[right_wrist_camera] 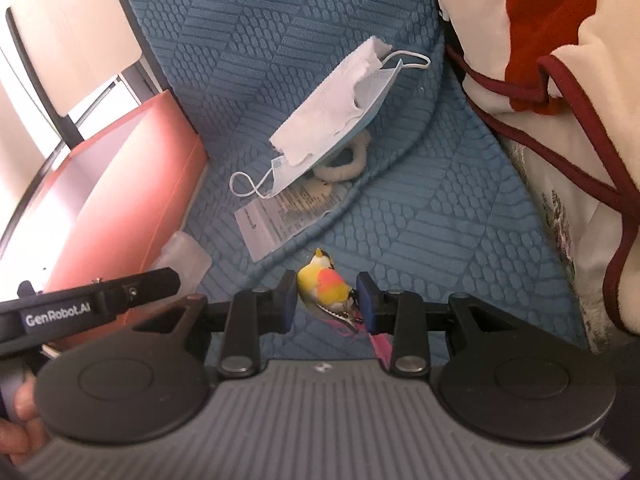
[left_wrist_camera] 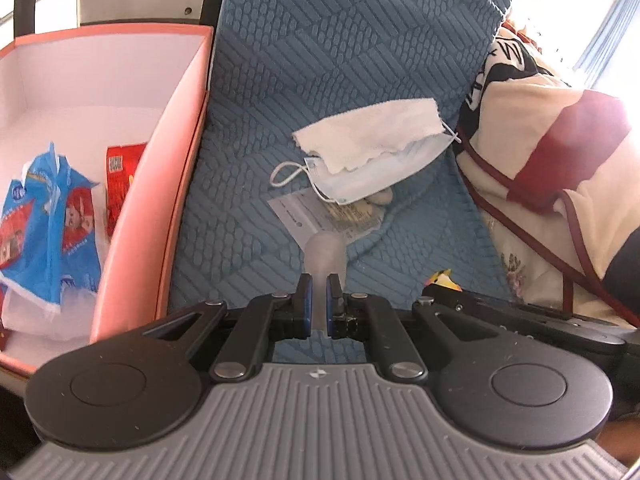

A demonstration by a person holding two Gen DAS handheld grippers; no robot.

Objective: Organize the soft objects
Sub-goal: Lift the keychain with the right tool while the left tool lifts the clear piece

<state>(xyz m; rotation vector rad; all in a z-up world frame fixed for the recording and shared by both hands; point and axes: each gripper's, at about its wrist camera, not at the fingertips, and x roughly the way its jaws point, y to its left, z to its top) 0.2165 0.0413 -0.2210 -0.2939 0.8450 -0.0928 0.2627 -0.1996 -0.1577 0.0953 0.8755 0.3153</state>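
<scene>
My left gripper [left_wrist_camera: 319, 286] is shut on a frosted translucent soft piece [left_wrist_camera: 324, 254] that sticks out past its pads, above the blue textured sofa cover [left_wrist_camera: 340, 60]. My right gripper [right_wrist_camera: 327, 298] is shut on a small yellow and orange bird toy [right_wrist_camera: 322, 286]; its beak shows in the left wrist view [left_wrist_camera: 440, 278]. Ahead of both lie a white cloth [left_wrist_camera: 372, 136] [right_wrist_camera: 324, 116] draped over a blue face mask [left_wrist_camera: 372, 182] [right_wrist_camera: 378, 88], a cream hair tie [right_wrist_camera: 348, 160] and a clear labelled packet [left_wrist_camera: 320, 216] [right_wrist_camera: 280, 216].
An open pink box [left_wrist_camera: 160, 208] [right_wrist_camera: 132, 184] stands at the left, holding blue tissue packs [left_wrist_camera: 52, 216] and a red packet [left_wrist_camera: 120, 176]. A cream cushion with dark red trim [left_wrist_camera: 552, 152] [right_wrist_camera: 560, 60] crowds the right side. A chair frame stands behind the box.
</scene>
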